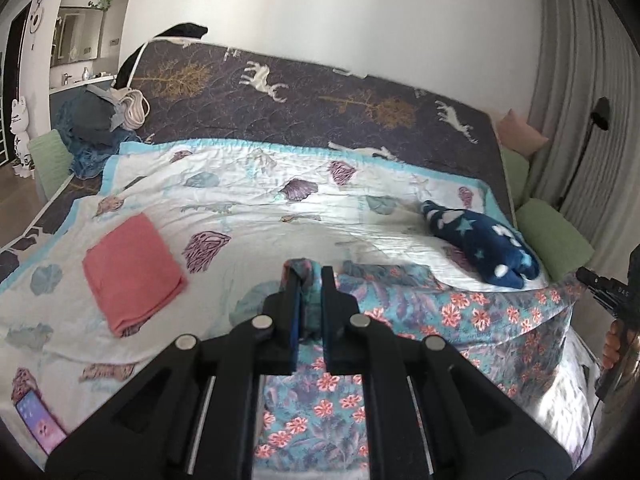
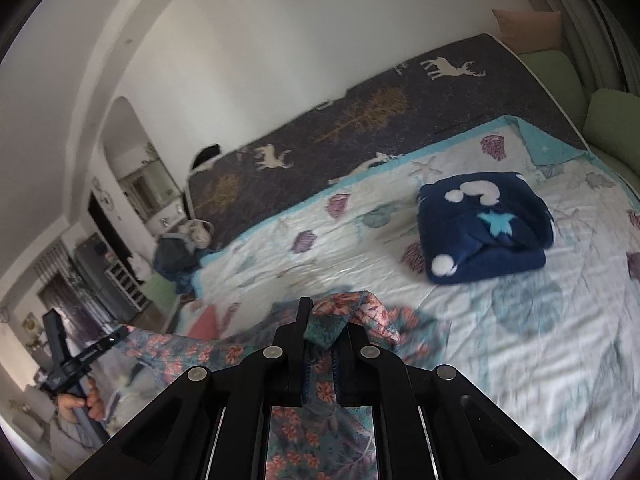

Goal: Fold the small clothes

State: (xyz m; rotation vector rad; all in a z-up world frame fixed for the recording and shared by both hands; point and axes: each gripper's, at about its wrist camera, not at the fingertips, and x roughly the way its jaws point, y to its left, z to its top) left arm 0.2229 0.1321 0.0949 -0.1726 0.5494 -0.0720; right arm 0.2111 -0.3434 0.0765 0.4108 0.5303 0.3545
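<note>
A bed fills both views, its far half under a dark grey cover [image 1: 320,92] printed with white deer and gold trees, its near half under a white quilt [image 1: 248,204] with seashell prints and a turquoise border. Green cushions [image 1: 554,236] line the bed's edge by the grey curtain.

The floral garment [image 1: 460,312] (teal, with coral flowers) is the thing I am folding. It stretches across the near edge of the quilt between my two claws, lifted at both ends. My left gripper [image 1: 310,280] is clamped on a bunched edge of it, fabric showing between the fingers. My right gripper [image 2: 324,324] pinches another corner the same way, a fold of cloth spilling over the fingers.

A folded navy fleece [image 2: 486,226] with white shapes and a light blue star lies on the quilt beyond my right claw. A folded coral-pink cloth [image 1: 132,274] lies well apart from it, off to the left of my left claw. A heap of dark blue clothes [image 1: 94,128] sits at the far left corner. A phone [image 1: 40,428] with a lit screen rests at the quilt's near left edge.
</note>
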